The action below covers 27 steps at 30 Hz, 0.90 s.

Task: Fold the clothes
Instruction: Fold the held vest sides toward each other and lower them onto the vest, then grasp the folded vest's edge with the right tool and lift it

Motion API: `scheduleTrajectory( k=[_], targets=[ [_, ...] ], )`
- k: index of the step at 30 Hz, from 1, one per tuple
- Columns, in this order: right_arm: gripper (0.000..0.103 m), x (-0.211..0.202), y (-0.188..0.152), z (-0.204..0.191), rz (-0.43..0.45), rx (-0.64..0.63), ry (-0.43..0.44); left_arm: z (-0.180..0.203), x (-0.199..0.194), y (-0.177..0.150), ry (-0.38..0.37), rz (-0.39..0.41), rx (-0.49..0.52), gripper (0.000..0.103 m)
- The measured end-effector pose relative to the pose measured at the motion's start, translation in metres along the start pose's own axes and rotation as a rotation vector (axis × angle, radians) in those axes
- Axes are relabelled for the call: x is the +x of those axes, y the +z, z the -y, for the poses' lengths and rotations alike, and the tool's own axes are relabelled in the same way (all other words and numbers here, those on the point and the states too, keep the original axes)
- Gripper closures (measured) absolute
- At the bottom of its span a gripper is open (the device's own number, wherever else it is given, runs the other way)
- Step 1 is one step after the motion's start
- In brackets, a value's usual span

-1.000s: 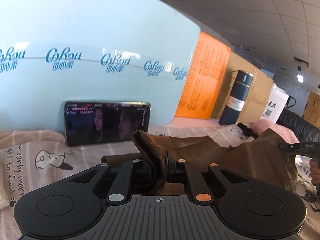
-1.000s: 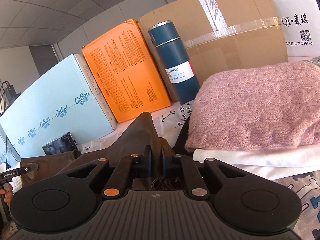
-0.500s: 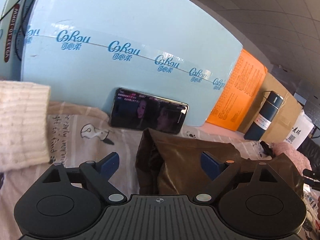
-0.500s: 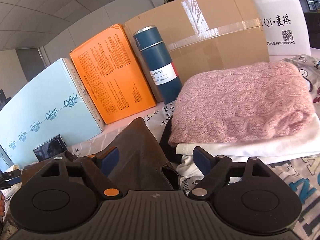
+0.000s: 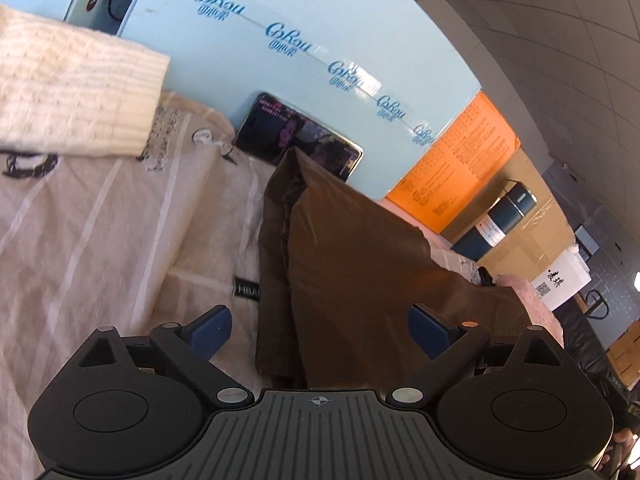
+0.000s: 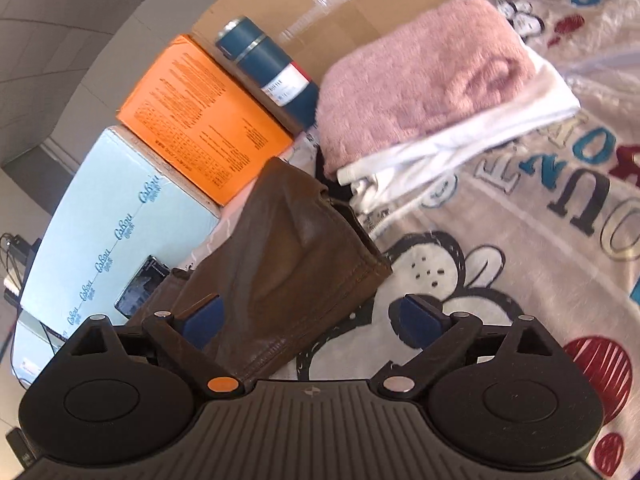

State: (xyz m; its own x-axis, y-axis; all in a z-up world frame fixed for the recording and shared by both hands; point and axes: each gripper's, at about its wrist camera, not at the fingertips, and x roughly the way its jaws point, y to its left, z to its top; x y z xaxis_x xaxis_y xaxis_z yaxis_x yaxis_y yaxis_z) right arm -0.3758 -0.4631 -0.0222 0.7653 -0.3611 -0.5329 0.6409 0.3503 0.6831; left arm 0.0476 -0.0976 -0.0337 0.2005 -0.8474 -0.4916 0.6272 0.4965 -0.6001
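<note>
Since a second ago we have let go of the folded brown garment: both our left gripper and right gripper are opening wide. The garment lies on the printed beige bedspread, between each gripper's parted blue pads, pressed by neither.

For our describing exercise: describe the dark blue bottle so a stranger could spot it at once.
Find the large brown cardboard box behind the bedding. Standing against it, beside the orange box, is the dark blue cylindrical bottle. Unlike its boxy neighbours, it is round, with silver bands and a white label.
</note>
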Motion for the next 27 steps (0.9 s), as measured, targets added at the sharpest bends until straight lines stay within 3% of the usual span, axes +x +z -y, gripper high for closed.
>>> scheduleTrajectory(
  k=[3, 6, 12, 14, 16, 19, 22, 27],
  targets=[
    [0.009, 0.015, 0.0, 0.006, -0.017, 0.074, 0.005, -0.004, -0.01, -0.01, -0.008, -0.002, -0.034, 0.006],
    [0.009, 0.025, 0.002, -0.001, 0.015, 0.061, -0.013, -0.005, -0.021, -0.02, -0.02, 0.0, -0.051, 0.006],
    [0.011, 0.049, 0.003, -0.017, 0.108, 0.036, -0.067, 0.006, -0.031, -0.034, -0.033, -0.044, 0.001, 0.004],
    [0.02, 0.055, 0.002, -0.021, 0.135, 0.037, -0.089, 0.011, -0.031, -0.039, -0.057, -0.067, 0.012, 0.003],
    [0.055, 0.06, 0.001, -0.022, 0.117, 0.05, -0.075, 0.016, -0.028, -0.044, -0.084, -0.09, 0.012, 0.003],
    [0.076, 0.064, -0.002, -0.018, 0.102, 0.085, -0.025, 0.022, -0.017, -0.046, -0.14, -0.101, -0.002, 0.002],
    [0.089, 0.062, -0.004, -0.018, 0.106, 0.103, 0.027, 0.024, 0.001, -0.041, -0.139, -0.069, -0.061, 0.002],
    [0.093, 0.048, -0.009, -0.027, 0.146, 0.115, 0.117, 0.027, 0.018, -0.037, -0.061, 0.081, -0.193, 0.002]
  ],
)
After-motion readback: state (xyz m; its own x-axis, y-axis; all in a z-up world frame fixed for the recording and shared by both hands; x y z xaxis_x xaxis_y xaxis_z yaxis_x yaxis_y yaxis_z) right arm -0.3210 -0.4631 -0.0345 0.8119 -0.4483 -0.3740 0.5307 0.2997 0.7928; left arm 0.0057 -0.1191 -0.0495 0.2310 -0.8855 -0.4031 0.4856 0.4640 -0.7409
